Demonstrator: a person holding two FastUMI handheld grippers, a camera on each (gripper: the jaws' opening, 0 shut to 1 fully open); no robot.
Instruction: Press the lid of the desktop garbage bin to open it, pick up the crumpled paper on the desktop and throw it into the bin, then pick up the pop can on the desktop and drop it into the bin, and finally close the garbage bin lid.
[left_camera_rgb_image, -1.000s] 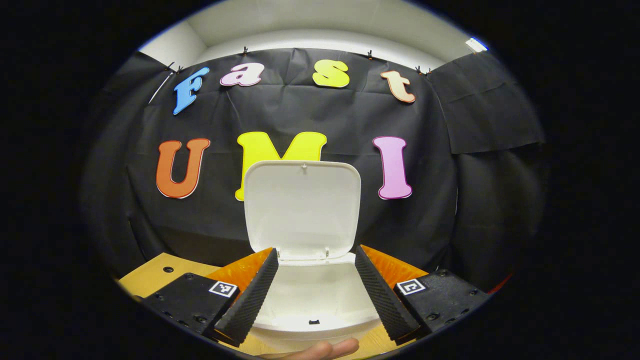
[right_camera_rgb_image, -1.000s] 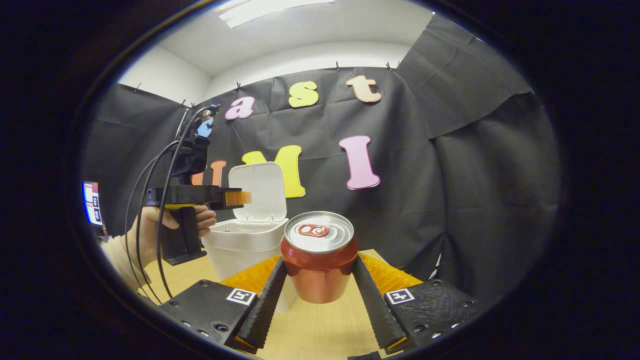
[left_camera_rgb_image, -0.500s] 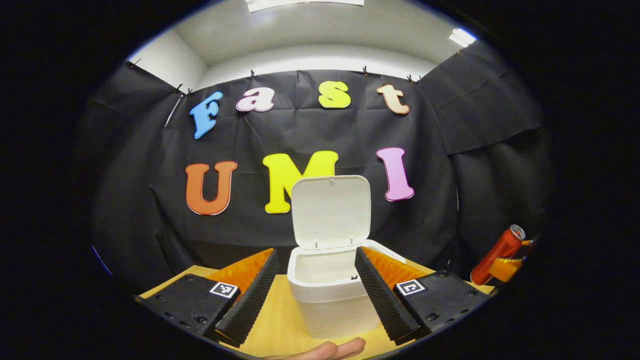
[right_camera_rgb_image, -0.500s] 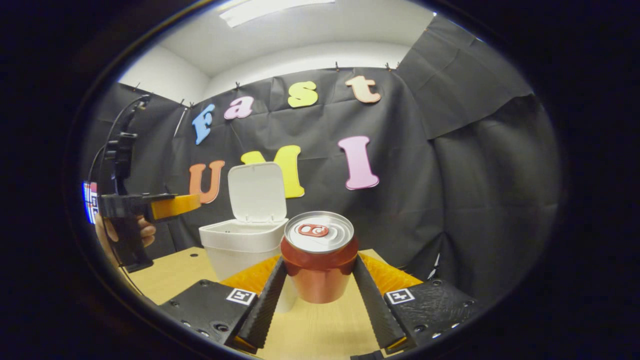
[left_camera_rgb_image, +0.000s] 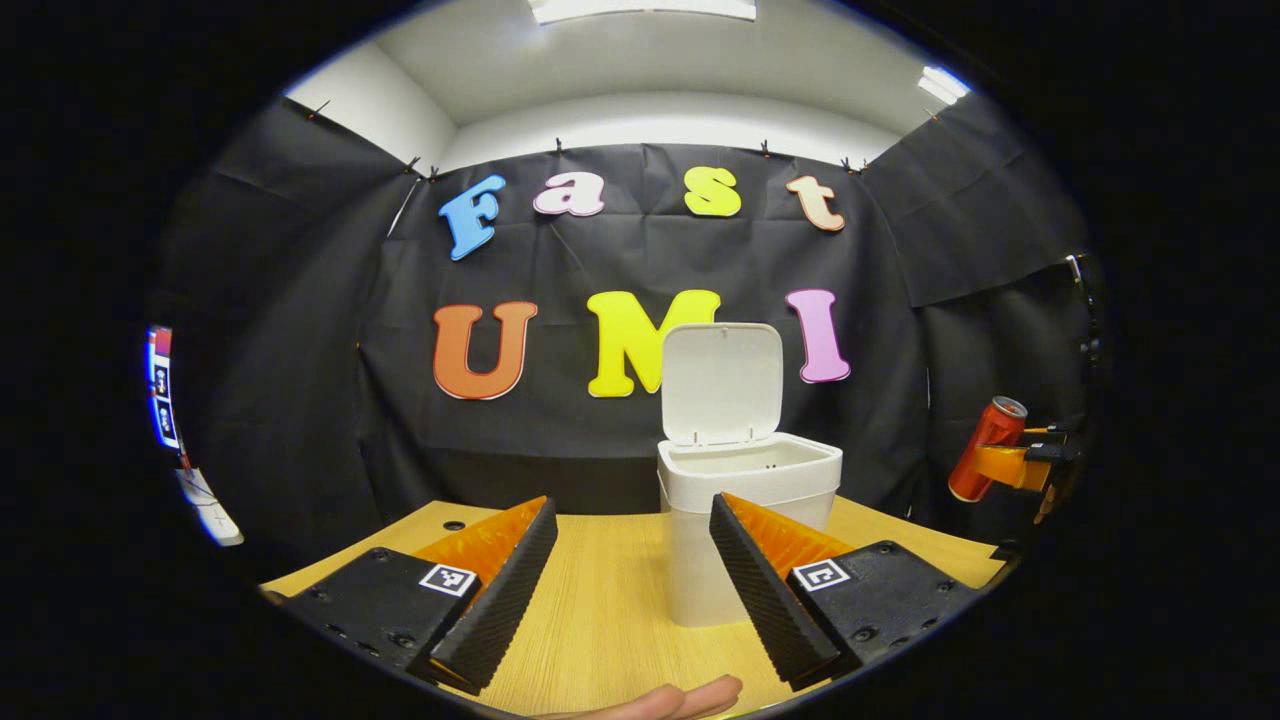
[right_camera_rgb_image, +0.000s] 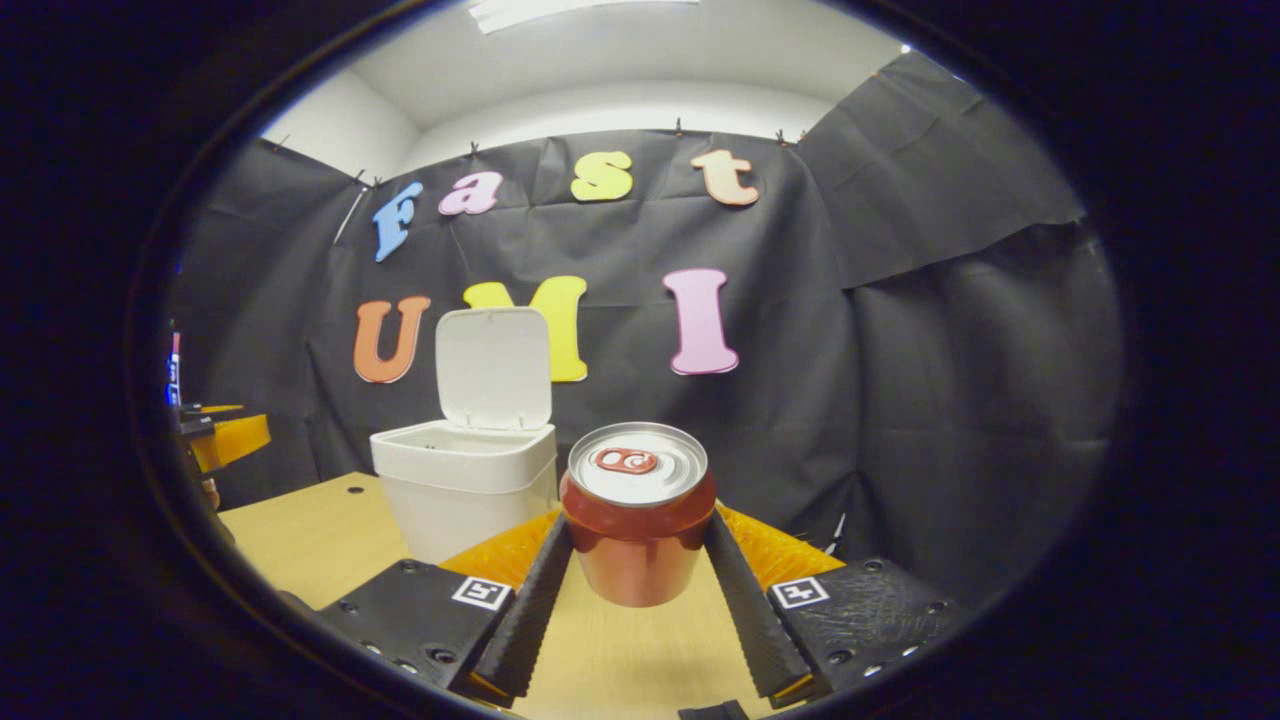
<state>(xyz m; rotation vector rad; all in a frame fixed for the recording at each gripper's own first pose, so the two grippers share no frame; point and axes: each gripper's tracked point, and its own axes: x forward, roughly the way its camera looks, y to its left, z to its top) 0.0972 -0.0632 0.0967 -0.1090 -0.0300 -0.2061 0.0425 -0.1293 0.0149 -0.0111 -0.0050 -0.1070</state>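
In the right gripper view, the right gripper (right_camera_rgb_image: 636, 590) has its jaws clenched on the red pop can (right_camera_rgb_image: 637, 525), both fingers pressing its sides at lower centre, above the wooden desk (right_camera_rgb_image: 300, 540). The white garbage bin (right_camera_rgb_image: 465, 485) stands left of centre with its lid (right_camera_rgb_image: 494, 368) raised upright. In the left gripper view, the left gripper (left_camera_rgb_image: 633, 585) holds nothing, its jaws spread apart at the bottom, the bin just beyond its right finger. The can appears at the right edge.
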